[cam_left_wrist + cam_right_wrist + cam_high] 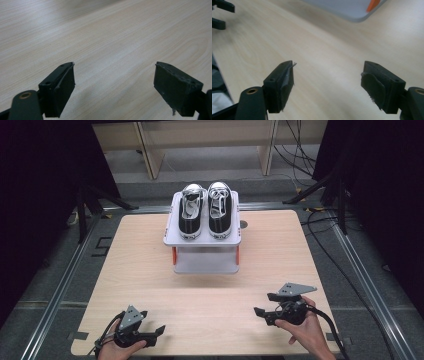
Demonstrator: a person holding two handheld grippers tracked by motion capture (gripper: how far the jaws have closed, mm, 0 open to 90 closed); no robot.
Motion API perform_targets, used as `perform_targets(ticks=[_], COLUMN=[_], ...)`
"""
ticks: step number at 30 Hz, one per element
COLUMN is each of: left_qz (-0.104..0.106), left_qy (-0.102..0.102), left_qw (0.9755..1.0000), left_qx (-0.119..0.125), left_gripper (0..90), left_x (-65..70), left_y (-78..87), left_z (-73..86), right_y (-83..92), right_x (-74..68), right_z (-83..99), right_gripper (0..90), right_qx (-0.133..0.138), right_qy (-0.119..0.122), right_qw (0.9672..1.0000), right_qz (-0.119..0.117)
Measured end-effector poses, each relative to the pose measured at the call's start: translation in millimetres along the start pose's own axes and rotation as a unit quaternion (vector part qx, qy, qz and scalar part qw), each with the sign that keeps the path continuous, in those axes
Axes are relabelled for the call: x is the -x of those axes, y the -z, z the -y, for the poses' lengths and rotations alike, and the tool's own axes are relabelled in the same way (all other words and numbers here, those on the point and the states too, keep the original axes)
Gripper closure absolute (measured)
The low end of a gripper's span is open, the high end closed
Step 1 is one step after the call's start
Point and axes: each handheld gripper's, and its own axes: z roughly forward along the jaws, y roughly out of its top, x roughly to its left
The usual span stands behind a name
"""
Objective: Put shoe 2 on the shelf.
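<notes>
Both your grippers are empty, and the shoes sit on the stand.

Your left gripper (159, 330) rests low at the near left of the table (150, 270), jaws wide apart with nothing between them. Your right gripper (263, 306) is at the near right, jaws wide apart too, and it holds nothing. In the right gripper view you can see bare wood between the jaws and a corner of the stand (352, 12) far off. The two shoes (205, 210) stand side by side on top of the white stand (205, 262), at the far middle of the table, well apart from both grippers. They look neat and lined up, toes pointing away from you, so I think they are put where they belong. Your hands are back near you, out of the way.
</notes>
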Motion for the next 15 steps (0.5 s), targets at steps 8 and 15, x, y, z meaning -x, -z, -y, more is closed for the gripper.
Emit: perform_targets(ticks=[8, 15], left_qz=[-0.002, -0.002], left_qy=[-0.017, -0.016], left_qw=[0.9998, 0.9998], left_qx=[-0.011, -0.012], left_gripper=[16.3, 16.3], left_x=[-0.4, -0.4], left_y=[-0.5, -2.0], left_z=[0.6, 1.2], right_y=[-9.2, -18.8], right_x=[1.8, -8.7], right_z=[26.5, 32.0], right_gripper=[24.2, 22.9], right_qx=[-0.011, -0.027], right_qy=[-0.03, -0.013], right_qw=[0.9995, 0.9993], right_qz=[-0.002, -0.024])
